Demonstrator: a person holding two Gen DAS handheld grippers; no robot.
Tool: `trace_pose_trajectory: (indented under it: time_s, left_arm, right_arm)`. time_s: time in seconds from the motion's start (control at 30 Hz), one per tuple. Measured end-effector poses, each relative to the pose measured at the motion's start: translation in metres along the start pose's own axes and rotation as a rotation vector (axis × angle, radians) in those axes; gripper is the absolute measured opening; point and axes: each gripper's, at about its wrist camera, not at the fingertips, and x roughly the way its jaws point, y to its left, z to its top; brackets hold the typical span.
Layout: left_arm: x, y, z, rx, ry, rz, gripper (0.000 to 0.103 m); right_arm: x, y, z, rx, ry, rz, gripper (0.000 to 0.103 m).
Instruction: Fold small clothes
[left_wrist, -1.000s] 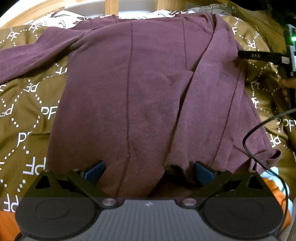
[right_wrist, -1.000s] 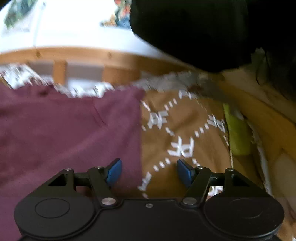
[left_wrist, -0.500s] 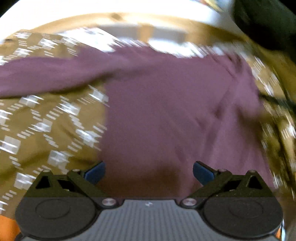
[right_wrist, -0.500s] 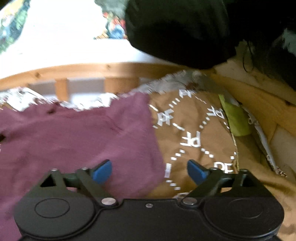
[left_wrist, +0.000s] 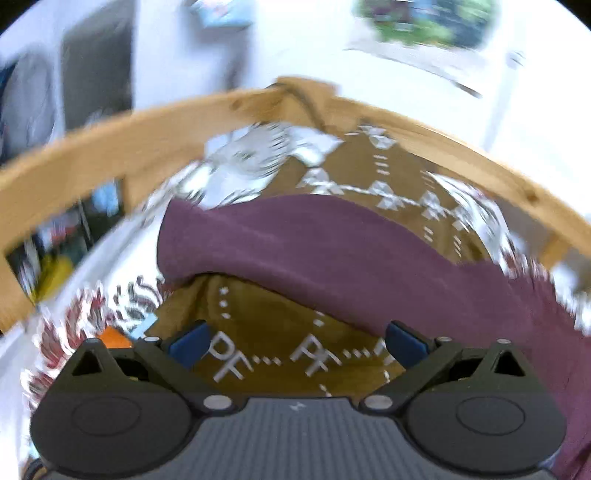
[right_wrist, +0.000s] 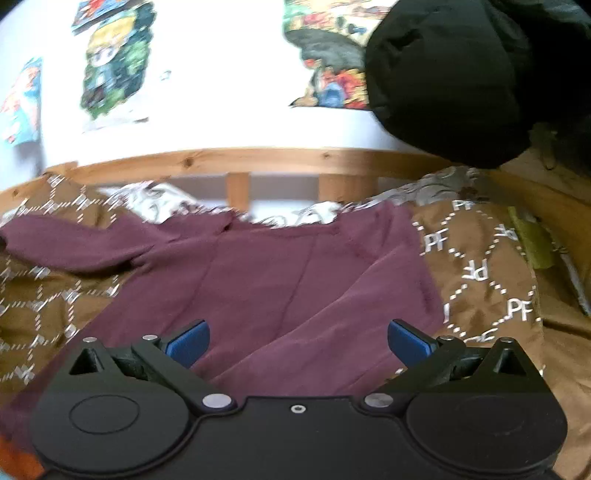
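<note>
Right gripper (right_wrist: 298, 341), lower centre of frame, aims forward and slightly down over the shirt (right_wrist: 280, 280), jaws opening, nothing clamped. Shirt lies mid-frame on the blanket (right_wrist: 487, 280). Left gripper (left_wrist: 297, 343), jaws apart and empty, hangs above blanket; the sleeve (left_wrist: 332, 251) crosses mid-frame.

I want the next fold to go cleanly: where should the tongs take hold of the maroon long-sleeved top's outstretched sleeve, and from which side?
Grip the maroon long-sleeved top at the cuff end of its outstretched sleeve, coming from the left of the right wrist view. That sleeve lies flat and straight on the brown patterned blanket, clear of the body, so its free end probably lifts and carries across most easily.
</note>
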Motion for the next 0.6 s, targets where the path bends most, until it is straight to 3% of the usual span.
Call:
trace_pose_trajectory:
  time_s: [0.1, 0.2, 0.23, 0.3, 0.37, 0.4, 0.47, 0.6]
  left_arm:
    - [0.012, 0.025, 0.003, -0.182, -0.052, -0.074, 0.102]
    - [0.015, 0.033, 0.007, -0.288, -0.139, -0.077, 0.102]
    - [0.015, 0.034, 0.008, -0.307, -0.162, -0.069, 0.096]
    - [0.019, 0.034, 0.009, -0.323, -0.199, -0.020, 0.076]
    - [0.021, 0.032, 0.005, -0.318, -0.198, 0.039, 0.049]
    - [0.022, 0.032, 0.003, -0.319, -0.197, 0.062, 0.042]
    - [0.020, 0.031, 0.002, -0.324, -0.223, 0.058, 0.022]
    - [0.008, 0.027, -0.003, -0.294, -0.288, 0.045, 0.006]
  right_arm:
    - [-0.002, 0.008, -0.006, -0.053, -0.008, 0.006, 0.102]
    - [0.002, 0.011, -0.009, -0.078, -0.017, 0.011, 0.102]
    - [0.004, 0.012, -0.010, -0.086, -0.016, 0.017, 0.102]
    - [0.008, 0.014, -0.012, -0.105, -0.012, 0.021, 0.102]
    - [0.011, 0.015, -0.013, -0.121, -0.010, 0.028, 0.102]
    - [0.011, 0.017, -0.014, -0.126, -0.010, 0.032, 0.102]
    - [0.012, 0.020, -0.014, -0.137, -0.013, 0.043, 0.102]
    - [0.015, 0.027, -0.014, -0.174, -0.022, 0.056, 0.102]
